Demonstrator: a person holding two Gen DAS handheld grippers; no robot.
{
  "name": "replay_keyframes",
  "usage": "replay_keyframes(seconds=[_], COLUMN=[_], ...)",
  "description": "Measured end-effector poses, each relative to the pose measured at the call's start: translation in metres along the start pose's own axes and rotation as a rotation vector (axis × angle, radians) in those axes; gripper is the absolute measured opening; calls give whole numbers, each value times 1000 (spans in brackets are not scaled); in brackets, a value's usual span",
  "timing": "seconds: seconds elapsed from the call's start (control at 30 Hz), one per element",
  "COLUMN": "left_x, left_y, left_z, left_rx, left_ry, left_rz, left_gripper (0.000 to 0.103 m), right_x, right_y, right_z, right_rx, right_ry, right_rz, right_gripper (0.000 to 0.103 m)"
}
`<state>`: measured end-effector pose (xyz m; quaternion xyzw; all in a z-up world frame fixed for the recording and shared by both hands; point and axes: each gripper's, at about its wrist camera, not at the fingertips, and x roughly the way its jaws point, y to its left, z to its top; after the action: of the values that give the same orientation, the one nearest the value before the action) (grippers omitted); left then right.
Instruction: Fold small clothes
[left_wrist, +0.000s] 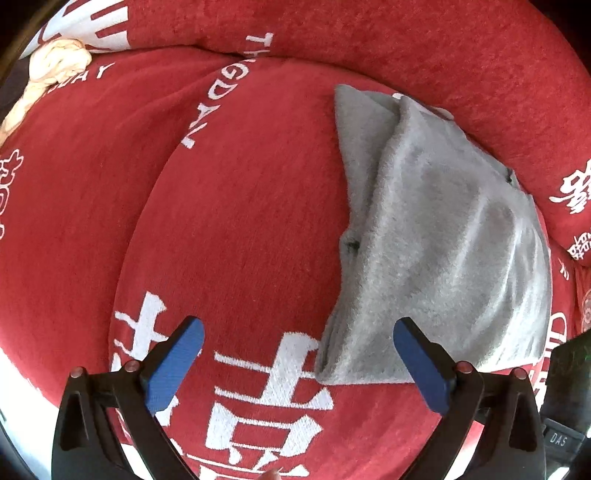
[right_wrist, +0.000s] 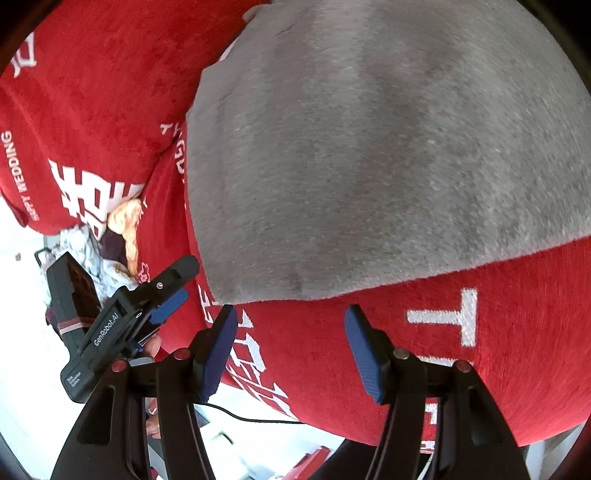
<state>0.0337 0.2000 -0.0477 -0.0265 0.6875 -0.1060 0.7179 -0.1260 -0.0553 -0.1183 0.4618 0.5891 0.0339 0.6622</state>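
A grey fleecy garment (left_wrist: 424, 229) lies folded and rumpled on the red cushion (left_wrist: 236, 221), to the right in the left wrist view. My left gripper (left_wrist: 297, 332) hovers over the cushion with its jaws wide and nothing between them; its right pad (left_wrist: 417, 362) is at the garment's near corner. In the right wrist view the same garment (right_wrist: 369, 147) fills the upper part. My right gripper (right_wrist: 291, 317) is open just short of the garment's near edge and holds nothing. The left gripper (right_wrist: 177, 286) shows there at the left.
The red cover carries white characters and letters (left_wrist: 266, 398). A red bolster (left_wrist: 443, 55) runs along the back. A cream cloth (left_wrist: 55, 59) lies at the far left, more patterned clothes (right_wrist: 81, 251) lie beside the cushion, and a black cable (right_wrist: 251, 417) crosses the white surface below.
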Motion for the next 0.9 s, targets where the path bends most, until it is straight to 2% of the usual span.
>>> replay_keyframes(seconds=[0.13, 0.27, 0.37, 0.57, 0.7, 0.83, 0.87, 0.9], left_x=[4, 2, -2, -1, 1, 4, 6, 7], left_y=[9, 21, 28, 19, 16, 12, 12, 12], left_z=[10, 22, 32, 40, 45, 51, 53, 55], left_rx=[-31, -82, -110, -90, -71, -79, -82, -89], left_ry=[22, 38, 33, 35, 44, 56, 61, 70], left_rz=[-34, -148, -204, -221, -288, -339, -355, -379], left_gripper=[103, 103, 103, 103, 103, 103, 103, 103], right_x=[-2, -4, -6, 3, 14, 23, 24, 25], right_y=[-11, -23, -33, -39, -35, -39, -39, -39], right_z=[-2, -3, -3, 3, 10, 15, 16, 18], right_rx=[47, 103, 161, 229, 250, 336, 349, 361], right_ry=[-24, -46, -77, -129, -157, -194, -197, -191], right_rz=[40, 95, 150, 262, 328, 420, 436, 445], right_gripper=[65, 65, 65, 65, 65, 65, 63, 53])
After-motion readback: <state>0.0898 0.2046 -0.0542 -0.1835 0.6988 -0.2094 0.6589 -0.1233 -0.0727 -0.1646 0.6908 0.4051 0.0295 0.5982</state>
